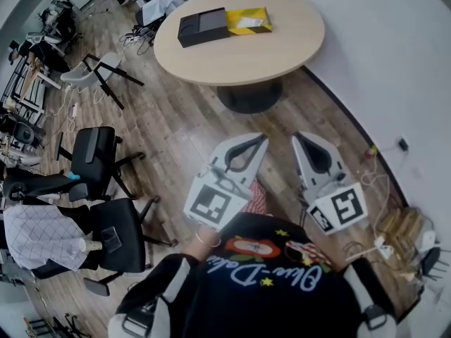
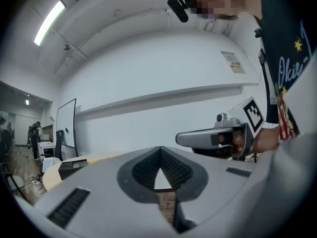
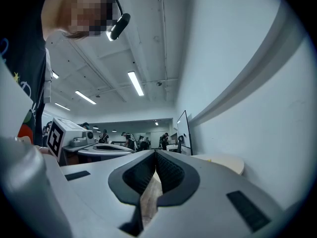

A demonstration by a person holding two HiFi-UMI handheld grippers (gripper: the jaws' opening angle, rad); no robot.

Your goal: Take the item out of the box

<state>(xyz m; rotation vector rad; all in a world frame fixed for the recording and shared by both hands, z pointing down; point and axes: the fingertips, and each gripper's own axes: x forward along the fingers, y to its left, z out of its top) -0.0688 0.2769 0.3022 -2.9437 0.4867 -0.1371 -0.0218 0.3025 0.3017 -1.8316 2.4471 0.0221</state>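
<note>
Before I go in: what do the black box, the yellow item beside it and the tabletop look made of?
The black box: matte, sharp-edged, probably rigid cardboard, though plastic is possible. The yellow item: glossy highlights and black stripes suggest plastic film or coated card; too small to settle. The tabletop: pale, even wood-look surface, likely laminate.

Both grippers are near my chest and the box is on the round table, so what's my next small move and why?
Probably step toward the round table, bringing the grippers nearer the black box. The left gripper and right gripper are both shut on nothing, well short of the table.
</note>
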